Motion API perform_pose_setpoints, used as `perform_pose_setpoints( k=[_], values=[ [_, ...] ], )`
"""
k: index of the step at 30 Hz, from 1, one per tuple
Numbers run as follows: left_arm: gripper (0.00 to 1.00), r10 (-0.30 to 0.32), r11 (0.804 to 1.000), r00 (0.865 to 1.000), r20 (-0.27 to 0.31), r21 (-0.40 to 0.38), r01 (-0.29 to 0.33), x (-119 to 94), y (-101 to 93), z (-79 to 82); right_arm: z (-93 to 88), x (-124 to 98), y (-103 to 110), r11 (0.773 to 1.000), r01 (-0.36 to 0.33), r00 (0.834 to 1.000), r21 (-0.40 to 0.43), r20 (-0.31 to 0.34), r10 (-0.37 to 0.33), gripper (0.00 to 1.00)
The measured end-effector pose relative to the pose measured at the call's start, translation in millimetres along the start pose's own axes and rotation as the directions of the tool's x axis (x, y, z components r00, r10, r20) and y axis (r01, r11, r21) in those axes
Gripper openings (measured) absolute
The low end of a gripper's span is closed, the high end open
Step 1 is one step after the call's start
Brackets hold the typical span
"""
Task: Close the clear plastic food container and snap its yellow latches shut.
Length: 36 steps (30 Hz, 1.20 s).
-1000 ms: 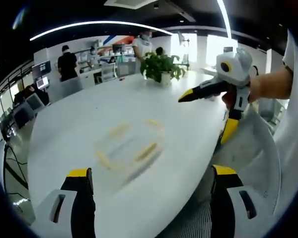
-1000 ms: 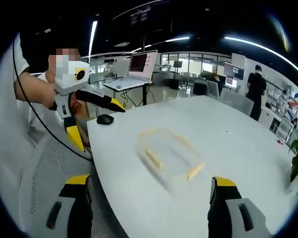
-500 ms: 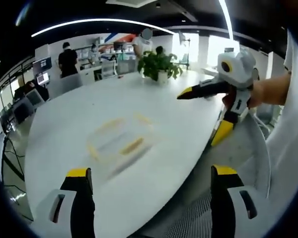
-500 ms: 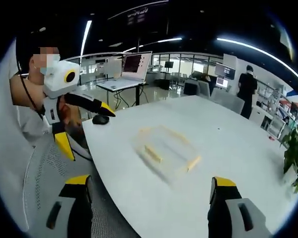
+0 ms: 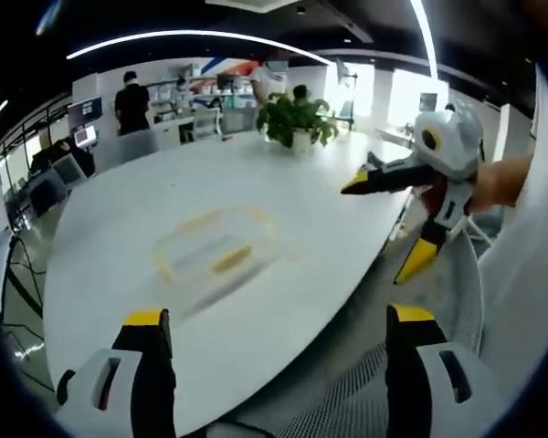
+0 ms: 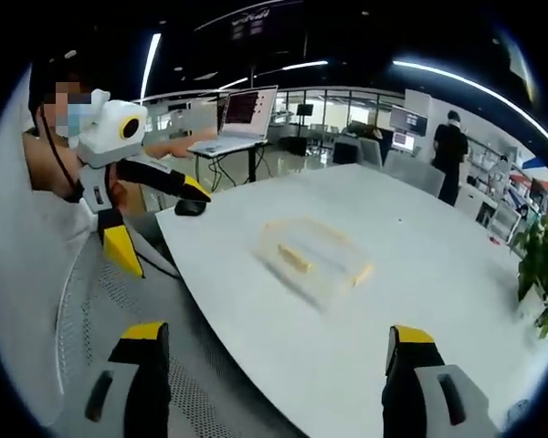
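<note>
A clear plastic food container (image 5: pixel 215 251) with yellow latches lies flat on the white table (image 5: pixel 119 219), well ahead of my left gripper (image 5: pixel 272 342), whose jaws stand wide apart with nothing between them. The same container (image 6: pixel 312 255) lies on the table (image 6: pixel 420 274) ahead of my right gripper (image 6: pixel 272 351), which is open and holds nothing. The right gripper (image 5: pixel 397 178) comes into the left gripper view from the right, above the table's edge. The left gripper (image 6: pixel 151 178) comes into the right gripper view from the left, beside the table's corner.
A potted plant (image 5: pixel 297 120) stands at the table's far end. A black mouse (image 6: pixel 188 208) lies near the table's corner, a laptop (image 6: pixel 242 114) on a desk behind. A grey mesh chair (image 6: pixel 110 310) sits below the table edge. Several people stand at distant desks.
Both views have pulled back and tilted, so the container sits a little farther off and more of the chair shows. The container itself has not moved; both grippers stay open.
</note>
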<state>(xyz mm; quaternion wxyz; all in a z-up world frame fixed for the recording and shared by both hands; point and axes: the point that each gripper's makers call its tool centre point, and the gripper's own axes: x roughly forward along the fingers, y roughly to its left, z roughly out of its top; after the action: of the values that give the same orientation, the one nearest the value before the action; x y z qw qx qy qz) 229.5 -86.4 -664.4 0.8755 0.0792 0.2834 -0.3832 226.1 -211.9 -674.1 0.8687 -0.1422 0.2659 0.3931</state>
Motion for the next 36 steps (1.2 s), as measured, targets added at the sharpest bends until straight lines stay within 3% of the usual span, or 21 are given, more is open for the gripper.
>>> perform_pose_setpoints(
  k=[2,36],
  values=[
    [0.96,-0.002,1.0,1.0,0.001,0.0,0.002,-0.4,-0.2,0.2,0.7,0.7,-1.0,1.0,-0.001,1.0,0.028,0.005,0.001,0.99],
    [0.93,-0.008,1.0,1.0,-0.002,0.007,0.008,1.9,-3.9,-4.7,7.6,8.2,1.5,0.998,-0.036,0.999,0.052,0.02,0.035,0.97]
  ],
)
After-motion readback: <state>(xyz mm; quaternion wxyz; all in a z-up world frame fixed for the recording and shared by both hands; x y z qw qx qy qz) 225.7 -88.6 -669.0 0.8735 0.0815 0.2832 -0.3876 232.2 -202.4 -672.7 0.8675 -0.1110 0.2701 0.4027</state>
